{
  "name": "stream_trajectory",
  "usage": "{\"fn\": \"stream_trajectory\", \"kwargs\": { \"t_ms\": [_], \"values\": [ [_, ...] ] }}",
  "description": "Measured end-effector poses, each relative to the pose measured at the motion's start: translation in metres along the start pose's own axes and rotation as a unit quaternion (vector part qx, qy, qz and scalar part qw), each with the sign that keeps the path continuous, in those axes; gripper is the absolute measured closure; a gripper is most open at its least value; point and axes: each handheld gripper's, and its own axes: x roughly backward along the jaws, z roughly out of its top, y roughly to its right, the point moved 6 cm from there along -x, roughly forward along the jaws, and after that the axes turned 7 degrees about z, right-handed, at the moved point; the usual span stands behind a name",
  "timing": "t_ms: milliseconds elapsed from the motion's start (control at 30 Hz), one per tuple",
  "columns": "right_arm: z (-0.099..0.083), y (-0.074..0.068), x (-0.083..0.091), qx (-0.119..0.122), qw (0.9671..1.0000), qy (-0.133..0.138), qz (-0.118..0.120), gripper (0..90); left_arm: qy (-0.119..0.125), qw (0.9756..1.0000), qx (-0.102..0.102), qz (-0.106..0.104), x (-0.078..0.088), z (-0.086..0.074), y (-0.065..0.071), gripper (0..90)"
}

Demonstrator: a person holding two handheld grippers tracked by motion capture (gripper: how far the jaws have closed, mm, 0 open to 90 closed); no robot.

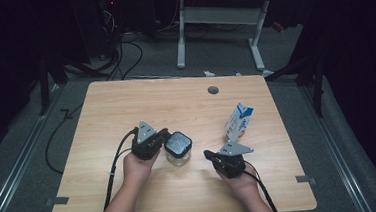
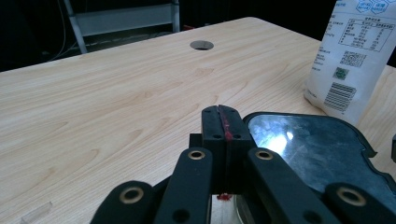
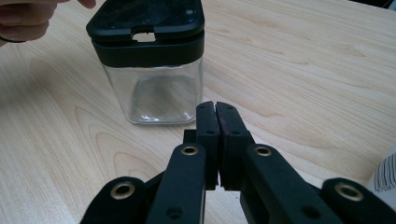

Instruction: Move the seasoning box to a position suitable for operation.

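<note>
**Jar between two closed grippers**

Left gripper (image 1: 164,135) pressed shut, empty, tips just beside the jar (image 1: 178,149), level with its black lid (image 2: 317,144). Right gripper (image 1: 208,155) likewise closed on nothing, jar upright ahead of its tips, a little apart. Left nearer. Carton (image 1: 239,122) beyond the right gripper. Likely next: opening jaws for the jar.

Two bare forearms reach over the wooden table (image 1: 126,110); the black two-jaw left gripper (image 1: 162,136) and black two-jaw right gripper (image 1: 208,155) face each other, jaws pressed together.
</note>
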Motion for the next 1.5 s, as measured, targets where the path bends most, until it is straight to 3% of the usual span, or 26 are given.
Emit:
{"fn": "stream_trajectory", "kwargs": {
  "t_ms": [333, 533, 900, 1200, 1467, 1500],
  "values": [
    [0.002, -0.001, 0.0, 0.003, 1.0, 0.003, -0.001, 87.6, -0.001, 1.0, 0.002, 0.001, -0.001, 0.0, -0.001, 90.0],
    [0.011, -0.007, 0.0, 0.017, 0.9998, 0.013, 0.003, 88.7, -0.003, 1.0, 0.002, 0.003, -0.001, -0.001, -0.002, 90.0],
    [0.04, -0.012, -0.015, 0.034, 0.9993, 0.016, 0.005, 89.8, -0.001, 1.0, 0.003, 0.0, -0.002, -0.001, -0.003, 90.0],
    [0.047, -0.016, -0.026, 0.043, 0.999, 0.007, 0.007, 89.9, 0.003, 1.0, 0.007, 0.001, -0.002, -0.002, -0.003, 90.0],
    [0.051, -0.016, -0.03, 0.041, 0.999, 0.016, 0.009, 90.0, 0.004, 0.9999, 0.013, 0.0, 0.0, -0.001, -0.003, 90.0],
    [0.051, -0.016, -0.029, 0.042, 0.9989, 0.016, 0.008, 90.0, 0.013, 0.9999, 0.012, -0.002, 0.005, 0.0, -0.003, 90.0]
  ]
}}
